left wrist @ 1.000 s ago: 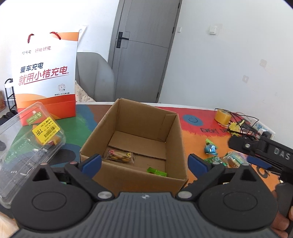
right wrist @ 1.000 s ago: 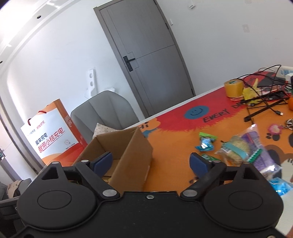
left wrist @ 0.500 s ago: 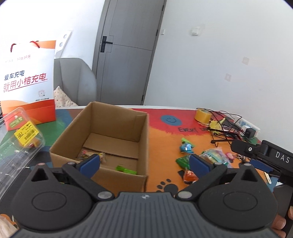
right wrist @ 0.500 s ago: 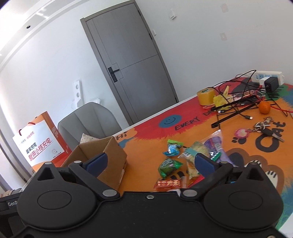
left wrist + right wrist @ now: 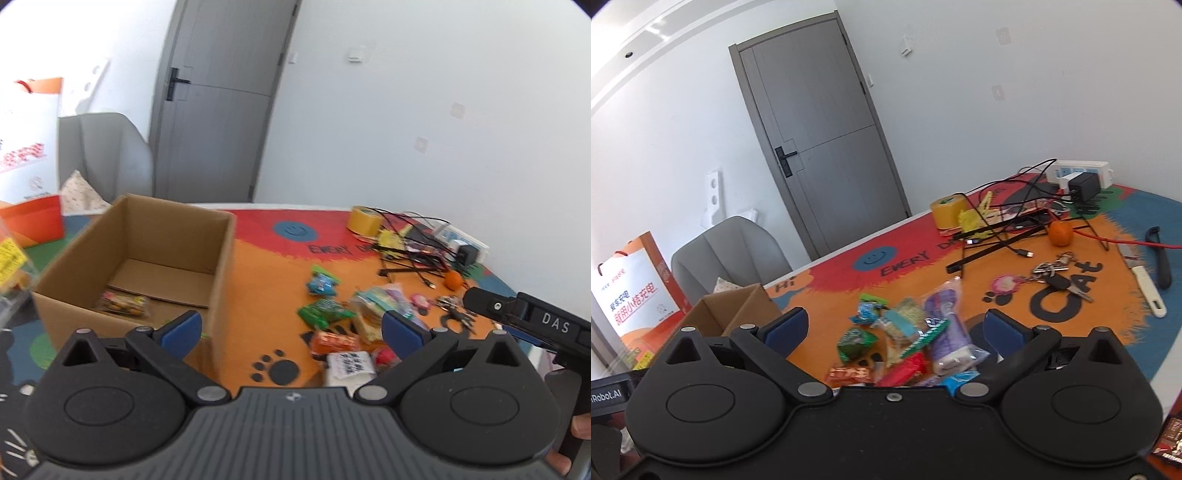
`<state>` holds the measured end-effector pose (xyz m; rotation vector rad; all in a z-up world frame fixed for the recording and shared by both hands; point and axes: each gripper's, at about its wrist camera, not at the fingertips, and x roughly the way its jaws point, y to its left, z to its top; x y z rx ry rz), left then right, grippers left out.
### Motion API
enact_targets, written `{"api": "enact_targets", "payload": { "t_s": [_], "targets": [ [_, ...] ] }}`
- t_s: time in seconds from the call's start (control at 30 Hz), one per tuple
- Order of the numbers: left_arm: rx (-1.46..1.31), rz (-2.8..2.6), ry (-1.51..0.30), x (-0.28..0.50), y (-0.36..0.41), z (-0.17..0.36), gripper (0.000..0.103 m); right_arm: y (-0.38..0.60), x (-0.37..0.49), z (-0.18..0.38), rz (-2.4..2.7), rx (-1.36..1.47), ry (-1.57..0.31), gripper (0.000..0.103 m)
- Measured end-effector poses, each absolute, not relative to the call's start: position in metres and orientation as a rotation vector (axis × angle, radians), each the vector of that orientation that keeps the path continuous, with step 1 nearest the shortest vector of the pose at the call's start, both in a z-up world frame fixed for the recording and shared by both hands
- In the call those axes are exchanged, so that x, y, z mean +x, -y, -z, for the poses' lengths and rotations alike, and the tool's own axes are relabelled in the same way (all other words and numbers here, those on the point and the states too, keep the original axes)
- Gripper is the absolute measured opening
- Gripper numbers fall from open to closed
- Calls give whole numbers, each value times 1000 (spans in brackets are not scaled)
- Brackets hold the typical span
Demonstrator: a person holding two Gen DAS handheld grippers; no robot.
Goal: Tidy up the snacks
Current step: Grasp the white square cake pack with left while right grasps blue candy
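Note:
An open cardboard box (image 5: pixel 221 266) stands on the table at the left and holds a clear snack packet (image 5: pixel 122 303). It also shows in the right wrist view (image 5: pixel 738 306). Loose snacks lie in a pile to its right: a green packet (image 5: pixel 325 312), a blue packet (image 5: pixel 322 283), an orange packet (image 5: pixel 334 341) and a clear bag of snacks (image 5: pixel 380 308). The right wrist view shows the same pile, with the green packet (image 5: pixel 855 341) and a purple-filled clear bag (image 5: pixel 943 325). My left gripper (image 5: pixel 291 328) is open and empty above the table between box and pile. My right gripper (image 5: pixel 894 328) is open and empty over the pile.
An orange and white paper bag (image 5: pixel 631 291) stands behind the box by a grey chair (image 5: pixel 727 254). A tape roll (image 5: pixel 947 210), tangled cables (image 5: pixel 1008 229), an orange fruit (image 5: pixel 1061 233), keys (image 5: pixel 1056 277), a power strip (image 5: pixel 1078 171) and a knife (image 5: pixel 1145 280) lie at the right.
Both grippers have swung to the right, away from the box and toward the snack pile. The box has slid left in both views. Both stay open and empty.

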<state>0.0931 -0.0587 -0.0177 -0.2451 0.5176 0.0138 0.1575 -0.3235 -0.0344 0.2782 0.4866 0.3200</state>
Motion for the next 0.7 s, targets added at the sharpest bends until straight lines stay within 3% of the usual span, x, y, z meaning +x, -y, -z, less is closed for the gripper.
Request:
{"api": "enact_targets", "payload": {
  "t_s": [0.7],
  "targets": [
    [-207,58,-633,130,110,60,103,368,172,86,-247,299,-580,102]
  ]
}}
